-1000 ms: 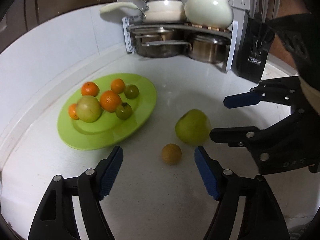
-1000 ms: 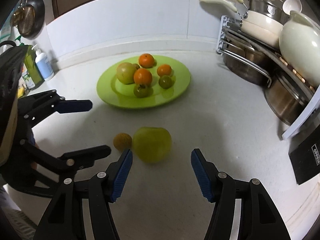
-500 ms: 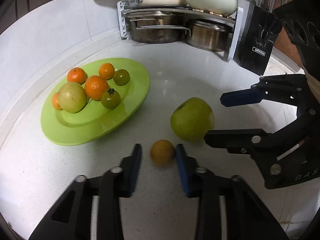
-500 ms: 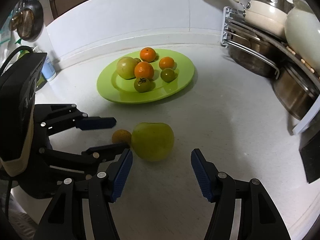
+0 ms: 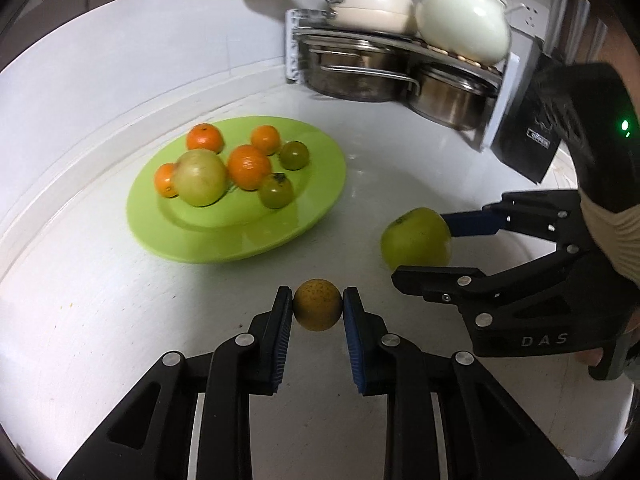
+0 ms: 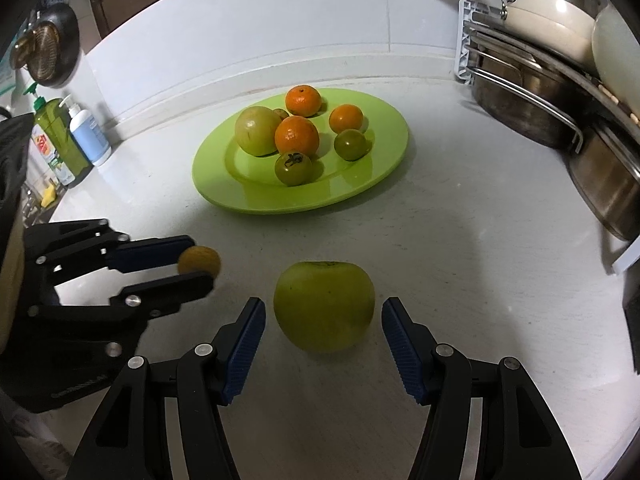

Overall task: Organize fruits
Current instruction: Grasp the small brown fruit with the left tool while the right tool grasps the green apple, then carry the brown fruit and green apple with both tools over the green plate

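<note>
My left gripper (image 5: 318,306) is shut on a small brownish-orange fruit (image 5: 318,309), which also shows in the right wrist view (image 6: 199,261) and seems held just off the white counter. My right gripper (image 6: 323,314) is open, its fingers on either side of a large green apple (image 6: 324,305) on the counter, not touching it. The apple also shows in the left wrist view (image 5: 415,238). A green plate (image 5: 320,204) behind holds several oranges, a pale apple and two green tomatoes; it also shows in the right wrist view (image 6: 384,160).
A rack with steel pots (image 5: 360,68) and white cookware stands in the back corner. A black box (image 5: 528,148) stands right of it. Soap bottles (image 6: 76,136) stand at the counter's left end. The wall runs behind the plate.
My left gripper has closed on the small brownish-orange fruit and drawn back a little with it. My right gripper has moved forward, its fingers now beside the green apple.
</note>
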The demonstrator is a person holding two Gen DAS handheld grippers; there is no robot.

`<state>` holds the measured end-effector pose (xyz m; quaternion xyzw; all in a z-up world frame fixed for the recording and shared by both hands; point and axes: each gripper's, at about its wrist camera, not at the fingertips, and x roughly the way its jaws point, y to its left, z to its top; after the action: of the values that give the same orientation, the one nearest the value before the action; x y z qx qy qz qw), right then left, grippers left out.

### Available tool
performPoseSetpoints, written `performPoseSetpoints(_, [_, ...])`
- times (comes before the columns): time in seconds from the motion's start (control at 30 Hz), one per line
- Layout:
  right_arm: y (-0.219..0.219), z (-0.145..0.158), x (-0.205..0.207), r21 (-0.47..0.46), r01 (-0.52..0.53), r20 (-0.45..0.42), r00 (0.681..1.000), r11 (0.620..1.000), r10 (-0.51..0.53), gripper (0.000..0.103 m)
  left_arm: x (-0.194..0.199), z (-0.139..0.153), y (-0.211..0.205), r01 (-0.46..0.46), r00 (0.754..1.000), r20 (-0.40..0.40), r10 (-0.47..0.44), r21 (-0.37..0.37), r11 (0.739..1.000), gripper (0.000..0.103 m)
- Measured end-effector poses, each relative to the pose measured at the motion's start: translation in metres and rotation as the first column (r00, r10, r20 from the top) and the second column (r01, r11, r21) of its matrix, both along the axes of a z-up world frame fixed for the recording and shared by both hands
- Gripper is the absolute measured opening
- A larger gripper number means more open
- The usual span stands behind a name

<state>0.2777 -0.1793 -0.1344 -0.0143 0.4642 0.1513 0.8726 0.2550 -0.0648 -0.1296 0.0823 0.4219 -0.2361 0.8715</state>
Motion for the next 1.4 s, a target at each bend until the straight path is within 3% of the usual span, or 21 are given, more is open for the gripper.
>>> performPoseSetpoints(0.1, [0.002,-0.001,0.000,-0.012,0.007,0.004,1.000,1.000,-0.007,0.052,-0.001,0.001,0.006,-0.019,1.000,0.001,0.019,-0.008,1.000,0.026])
performPoseSetpoints(0.43, [0.005,0.005,-0.010,-0.007,0.032,0.032,0.999,0.999,-0.032,0.051,-0.010,0.011,0.015,-0.040,0.999,0.028,0.040,-0.024,0.999,0.026])
performPoseSetpoints(0.87, [0.015,0.048,-0.033,0.021,0.063,0.124,0.990,0.998,-0.065,0.051,-0.024,0.049,0.031,-0.045,0.991,0.122,0.051,-0.054,0.998,0.026])
performPoseSetpoints(1.4, [0.036,0.099,-0.010,0.031,0.071,0.239,0.968,0.997,-0.076,0.051,0.007,0.095,0.048,-0.055,0.969,0.239,0.064,-0.044,0.998,0.026])
